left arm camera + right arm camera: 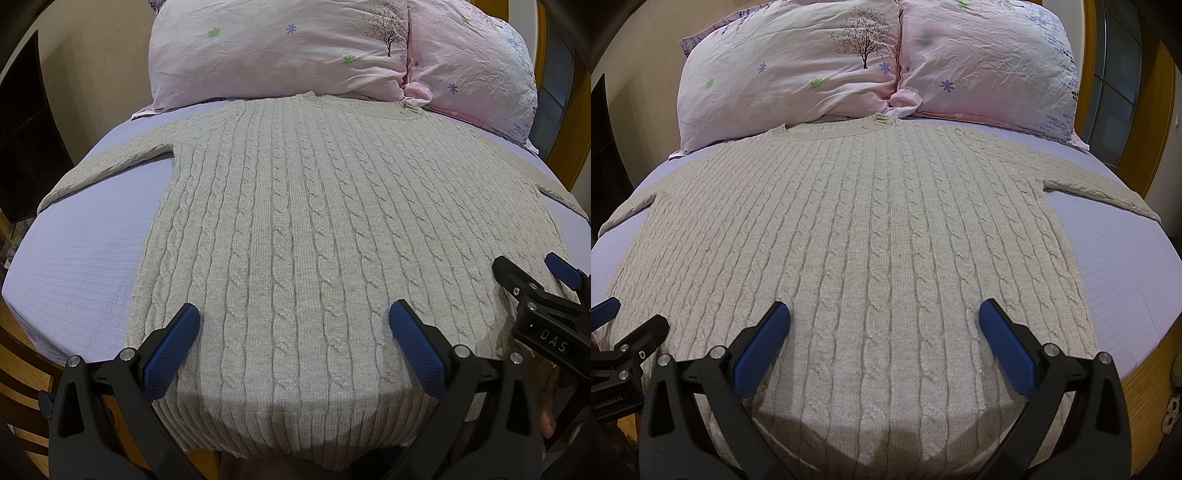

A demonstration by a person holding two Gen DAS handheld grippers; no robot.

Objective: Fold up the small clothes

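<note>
Sweater (295, 221) lies flat beneath left gripper (295, 325) and right gripper (882, 325), both wide open, empty.

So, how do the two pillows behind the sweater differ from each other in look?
The left pillow is paler, nearly white-pink, while the right pillow is a stronger pink. The left pillow carries a dark tree print near its inner edge; the right pillow shows purple leafy sprigs along its outer side instead. Both are wrinkled, have small flower prints, and lie just behind the sweater collar.
</note>
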